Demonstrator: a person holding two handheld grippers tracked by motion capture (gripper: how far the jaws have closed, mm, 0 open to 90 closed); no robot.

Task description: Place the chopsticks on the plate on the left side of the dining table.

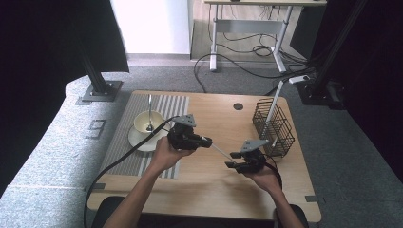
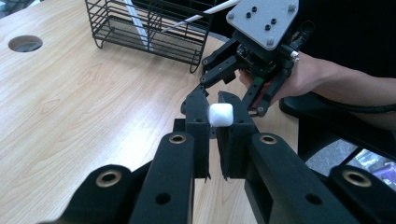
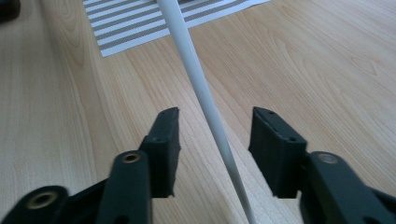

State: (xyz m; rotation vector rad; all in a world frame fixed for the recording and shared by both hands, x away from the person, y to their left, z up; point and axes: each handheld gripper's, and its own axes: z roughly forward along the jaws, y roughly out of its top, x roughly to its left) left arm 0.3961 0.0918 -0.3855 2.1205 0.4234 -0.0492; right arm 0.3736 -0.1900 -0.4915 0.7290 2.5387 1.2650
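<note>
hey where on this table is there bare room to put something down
Bare wood lies between the striped mat and the wire basket, up by the round hole, and along the near edge of the table. It is crowded mid-table, where the left gripper and right gripper share a white stick.

We see a thin white stick (image 1: 219,151), straight and smooth, square in section at its end. In the high view it lies at the centre of the frame, slanting from upper left to lower right, off the table top. Its end face (image 2: 220,114) shows in the left gripper view, middle of the frame, clamped between the two black pads. In the right gripper view its shaft runs from the top centre down to the bottom centre, passing between the spread pads and touching neither.
</note>
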